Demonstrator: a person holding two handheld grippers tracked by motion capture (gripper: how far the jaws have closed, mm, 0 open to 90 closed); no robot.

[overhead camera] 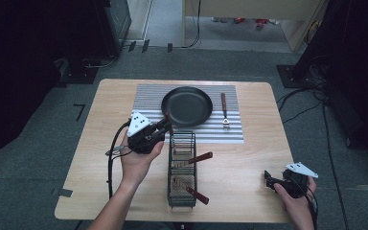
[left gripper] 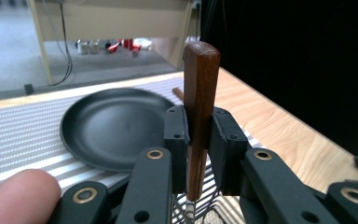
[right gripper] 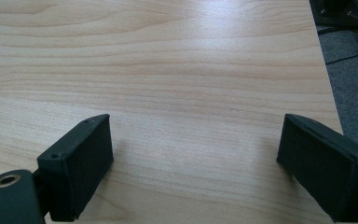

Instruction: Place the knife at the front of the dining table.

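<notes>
An upright brown wooden utensil handle (left gripper: 200, 98) is clamped between the pads of the left gripper (left gripper: 199, 135) — it stands at the far end of the black wire rack (overhead camera: 181, 167), near the table's middle, just before the round black pan (overhead camera: 187, 106). The right gripper (right gripper: 193, 158) is held spread — nothing between its pads — above the table's near right corner (overhead camera: 249, 201).

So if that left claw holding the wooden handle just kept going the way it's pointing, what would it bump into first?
Most likely the black pan. The left claw, shut on the wooden handle, points across the striped mat toward it, and nothing stands between. Depth is hard to judge, so it might pass just right of the pan's rim.
</notes>
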